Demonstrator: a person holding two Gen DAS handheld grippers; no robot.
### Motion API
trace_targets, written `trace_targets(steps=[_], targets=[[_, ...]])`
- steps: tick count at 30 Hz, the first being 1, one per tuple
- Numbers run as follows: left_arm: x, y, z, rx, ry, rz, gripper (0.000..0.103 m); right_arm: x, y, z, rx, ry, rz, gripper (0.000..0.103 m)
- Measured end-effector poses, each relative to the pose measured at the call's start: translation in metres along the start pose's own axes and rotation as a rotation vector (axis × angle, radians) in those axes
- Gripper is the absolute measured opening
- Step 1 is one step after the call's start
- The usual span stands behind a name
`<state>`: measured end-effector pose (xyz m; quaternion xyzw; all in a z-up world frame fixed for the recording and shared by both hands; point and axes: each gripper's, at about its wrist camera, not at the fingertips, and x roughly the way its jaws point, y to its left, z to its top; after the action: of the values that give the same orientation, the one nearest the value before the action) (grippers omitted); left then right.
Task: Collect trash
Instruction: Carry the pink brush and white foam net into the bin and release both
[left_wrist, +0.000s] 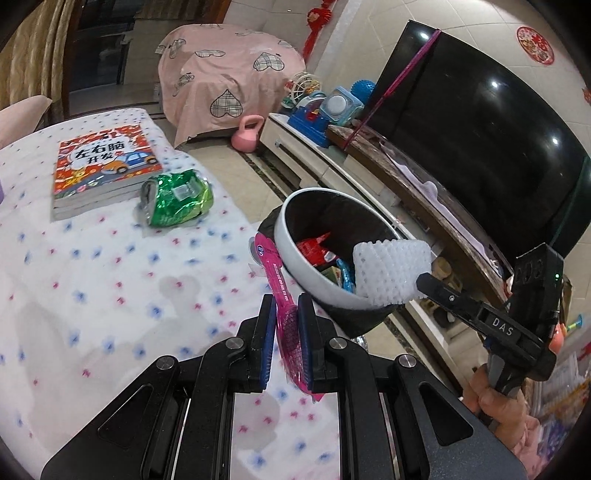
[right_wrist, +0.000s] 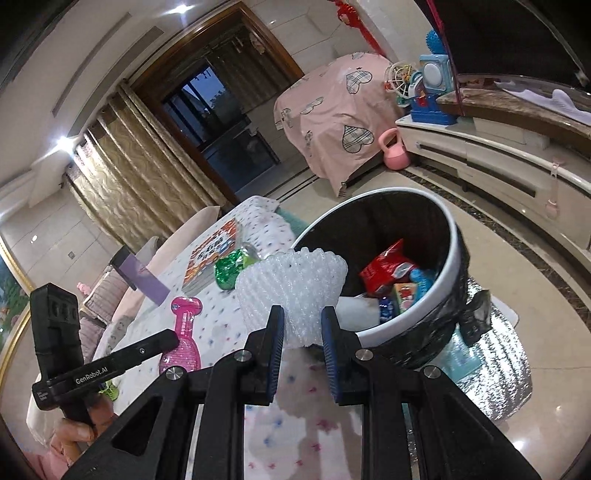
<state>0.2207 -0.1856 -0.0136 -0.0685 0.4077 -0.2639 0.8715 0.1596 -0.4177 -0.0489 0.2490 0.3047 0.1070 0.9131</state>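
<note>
**A:** Start with the big things: where is your bin?

**B:** Your trash bin (right_wrist: 436, 295), white-rimmed with a black liner, stands on the floor just beside the table (left_wrist: 92, 295) with the dotted cloth. It already holds a red packet (right_wrist: 388, 271) and other wrappers.

**A:** And what is left on the table?

**B:** A children's book (left_wrist: 99, 166) lies well back, with a crumpled green foil wrapper (left_wrist: 177, 197) touching its near corner.

**A:** What does your right gripper have?

**B:** Your right gripper (right_wrist: 303, 343) is partly closed, its blue pads pressing the lower end of a white foam net sleeve (right_wrist: 291, 288). You hold the sleeve at the bin's near rim; the left wrist view shows it over the opening.

**A:** And the left one?

**B:** Your left gripper (left_wrist: 287, 332) is nearly closed, clamped on a flat pink plastic package (left_wrist: 284, 295). The package stands up between the pads, above the table edge and just beside the bin's outer wall
</note>
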Motion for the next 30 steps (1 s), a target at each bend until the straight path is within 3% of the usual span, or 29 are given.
trace_targets(steps=[19,30], targets=[[0.026,-0.031,0.028,0.047,0.003,-0.022,0.011,-0.002,-0.012,0.017,-0.004,-0.01,-0.026,0.021],[0.042,-0.051,0.05,0.066,-0.017,-0.028,0.011,-0.001,-0.014,0.031,-0.061,-0.023,-0.093,0.021]])
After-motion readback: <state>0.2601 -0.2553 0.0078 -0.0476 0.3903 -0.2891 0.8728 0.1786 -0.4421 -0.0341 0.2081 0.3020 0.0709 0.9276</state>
